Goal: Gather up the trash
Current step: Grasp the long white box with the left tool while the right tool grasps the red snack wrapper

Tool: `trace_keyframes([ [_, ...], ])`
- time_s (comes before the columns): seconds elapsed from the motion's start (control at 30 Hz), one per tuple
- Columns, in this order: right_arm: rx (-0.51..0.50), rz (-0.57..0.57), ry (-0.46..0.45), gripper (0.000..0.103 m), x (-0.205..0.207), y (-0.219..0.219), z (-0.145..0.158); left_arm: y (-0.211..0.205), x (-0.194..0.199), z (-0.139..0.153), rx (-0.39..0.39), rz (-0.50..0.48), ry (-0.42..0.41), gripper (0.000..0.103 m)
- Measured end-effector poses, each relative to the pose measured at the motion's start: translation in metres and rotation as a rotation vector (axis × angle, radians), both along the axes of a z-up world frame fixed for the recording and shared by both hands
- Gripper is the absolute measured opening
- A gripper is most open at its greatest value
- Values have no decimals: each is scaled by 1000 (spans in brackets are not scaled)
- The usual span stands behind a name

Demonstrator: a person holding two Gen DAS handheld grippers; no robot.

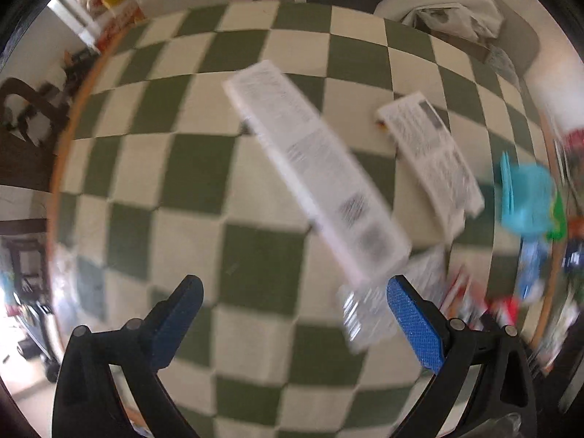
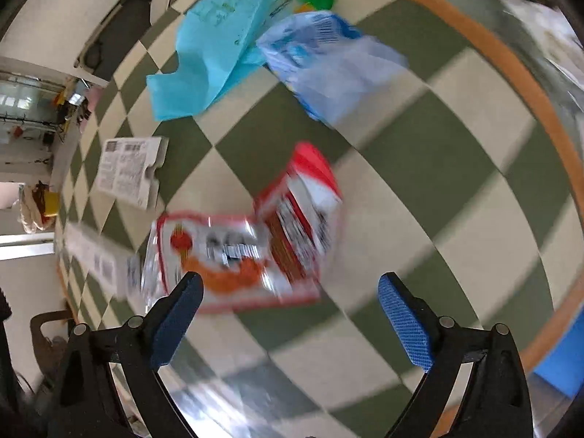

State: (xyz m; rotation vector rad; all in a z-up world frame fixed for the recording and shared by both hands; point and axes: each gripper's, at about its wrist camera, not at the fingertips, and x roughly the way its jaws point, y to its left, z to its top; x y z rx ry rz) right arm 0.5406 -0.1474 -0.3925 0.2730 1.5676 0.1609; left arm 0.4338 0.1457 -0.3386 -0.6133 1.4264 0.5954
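Over a green-and-white checkered tabletop (image 1: 255, 255), the left gripper (image 1: 294, 323) hangs spread wide, empty, above a long white carton (image 1: 314, 179) lying flat; the right gripper (image 2: 290, 319), likewise parted and empty, hovers near a red-and-white wrapper (image 2: 255, 241), blue bags (image 2: 215, 47) beyond.

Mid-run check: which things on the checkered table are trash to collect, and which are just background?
Trash to collect: long white box; flattened white carton; red-and-white packet; light blue wrapper; clear blue-printed bag.

Just background: checkered tablecloth; white bundle beyond the table.
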Motion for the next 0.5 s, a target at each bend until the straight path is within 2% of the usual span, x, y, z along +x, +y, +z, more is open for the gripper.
trace_keyframes([
  [0.1, -30, 31, 7, 93, 14, 23, -12, 15, 33, -23, -54, 47, 12, 102],
  [0.23, -125, 59, -27, 90, 23, 46, -14, 30, 57, -49, -56, 73, 62, 99],
  [0.3, -175, 69, -36, 87, 22, 55, -15, 34, 59, -53, -30, 62, 83, 60],
  [0.33, -184, 68, -63, 82, 22, 58, -13, 34, 56, -53, -15, 44, 87, 59],
  [0.37, -206, 76, -83, 70, 21, 61, -12, 32, 52, -50, -2, 14, 76, 53],
  [0.4, -191, 81, -104, 62, 21, 64, -10, 29, 47, -48, 19, -14, 78, 50],
  [0.5, -167, 63, -110, 51, 24, 62, -9, 15, 23, -45, 92, -117, 106, 48],
])
